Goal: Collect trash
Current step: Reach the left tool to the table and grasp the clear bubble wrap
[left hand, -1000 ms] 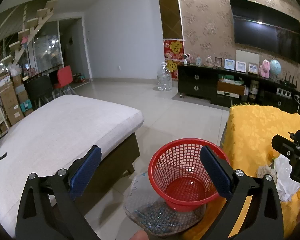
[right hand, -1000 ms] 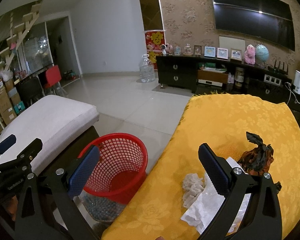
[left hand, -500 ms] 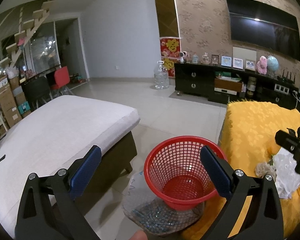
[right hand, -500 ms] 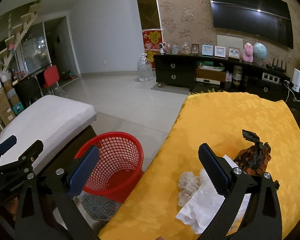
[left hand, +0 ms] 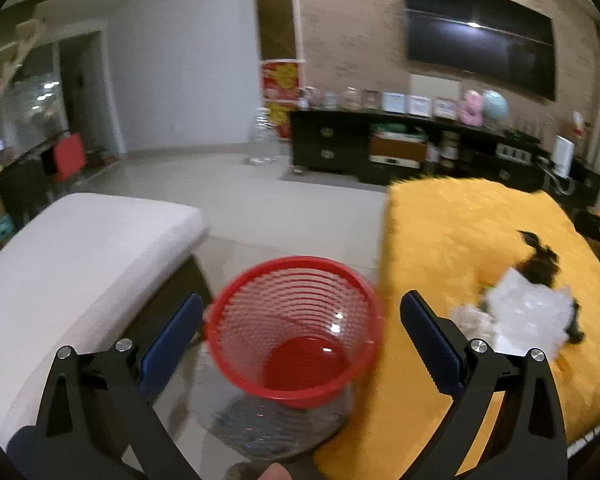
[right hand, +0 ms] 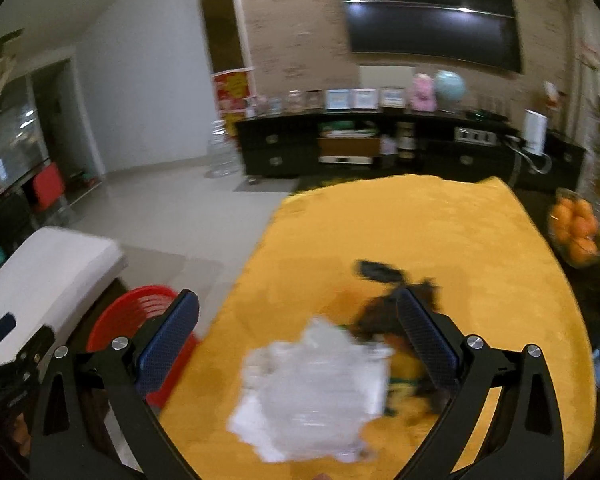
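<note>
Crumpled white plastic wrapper (right hand: 312, 388) lies on the yellow-clothed surface (right hand: 440, 232) beside the red mesh basket (left hand: 296, 320), between the right tongs (right hand: 300, 336), spread empty like the left tongs (left hand: 300, 332), so closing comes next.

Each tool is a black forked frame: the left tool (left hand: 300, 328) and the right tool (right hand: 298, 326) both carry two angular black arms tipped with long blue textured pads (left hand: 171, 340), and round silver screw heads (left hand: 478, 346) sit at the arm joints. Motion blur hides any finer markings.
</note>
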